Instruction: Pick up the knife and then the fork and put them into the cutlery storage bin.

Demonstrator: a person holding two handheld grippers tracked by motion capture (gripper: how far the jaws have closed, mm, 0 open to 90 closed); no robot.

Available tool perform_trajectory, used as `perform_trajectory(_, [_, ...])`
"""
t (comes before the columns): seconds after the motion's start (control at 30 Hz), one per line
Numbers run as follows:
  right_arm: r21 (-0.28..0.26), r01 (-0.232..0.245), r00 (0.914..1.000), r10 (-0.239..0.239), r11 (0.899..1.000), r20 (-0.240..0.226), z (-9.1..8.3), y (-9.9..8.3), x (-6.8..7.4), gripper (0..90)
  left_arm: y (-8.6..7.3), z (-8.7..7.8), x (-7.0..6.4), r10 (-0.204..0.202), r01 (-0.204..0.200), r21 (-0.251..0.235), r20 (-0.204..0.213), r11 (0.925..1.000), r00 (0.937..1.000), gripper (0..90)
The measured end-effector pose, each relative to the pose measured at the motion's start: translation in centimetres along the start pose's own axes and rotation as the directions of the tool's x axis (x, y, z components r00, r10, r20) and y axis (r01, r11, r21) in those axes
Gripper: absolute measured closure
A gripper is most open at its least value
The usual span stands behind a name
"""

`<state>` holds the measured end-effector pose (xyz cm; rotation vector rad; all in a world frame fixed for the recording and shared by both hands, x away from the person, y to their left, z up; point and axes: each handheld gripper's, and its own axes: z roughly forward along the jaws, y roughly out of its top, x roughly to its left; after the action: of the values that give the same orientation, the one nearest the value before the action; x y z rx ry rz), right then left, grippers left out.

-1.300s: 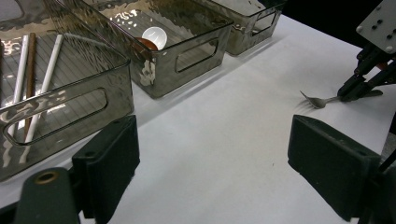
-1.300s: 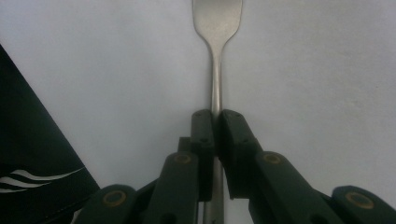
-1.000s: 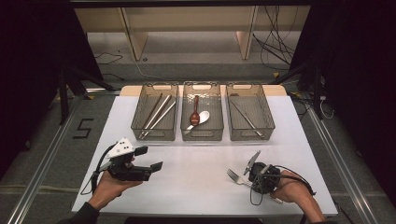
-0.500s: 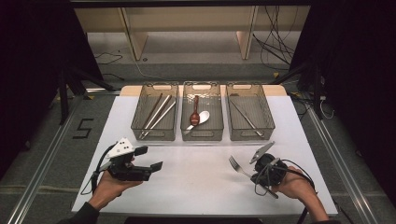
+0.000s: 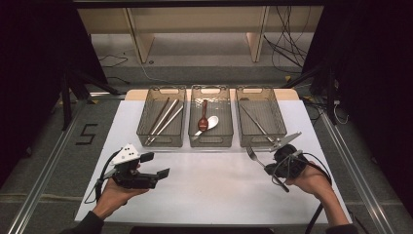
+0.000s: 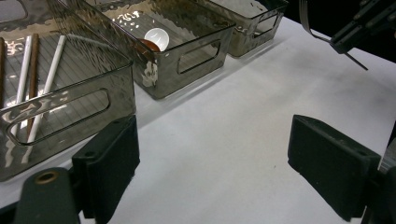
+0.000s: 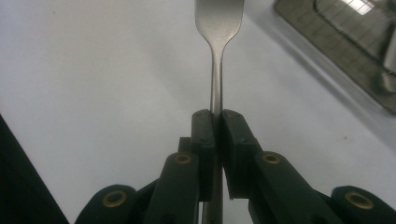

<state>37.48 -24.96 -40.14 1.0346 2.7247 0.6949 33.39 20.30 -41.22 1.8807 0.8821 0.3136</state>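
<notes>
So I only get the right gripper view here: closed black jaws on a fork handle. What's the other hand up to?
Observer: The left gripper is held above the table, jaws wide apart, holding nothing.
Operator: And where might this fork go?
Observer: Three bins stand in a row; the right bin, nearest the fork, already holds metal cutlery, so likely there.
Operator: What's in the others?
Observer: The middle bin has two spoons, the left bin has chopsticks.
</notes>
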Motion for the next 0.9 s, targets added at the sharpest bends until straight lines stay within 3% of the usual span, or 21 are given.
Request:
perform_trajectory(0.5, [-0.102,-0.047,0.9975,0.052,0.994,0.049,-1.7,2.3,-2.0,84.7,0.0,-0.1,0.1,-0.010,0.010,-0.014,0.004,0.9998,0.9999,15.9])
perform_trajectory(0.9, [-0.125,-0.059,0.9950,0.069,0.990,0.073,-2.1,3.4,-3.3,84.7,0.0,-0.1,0.1,-0.010,0.010,-0.018,0.001,0.9998,0.9999,15.9])
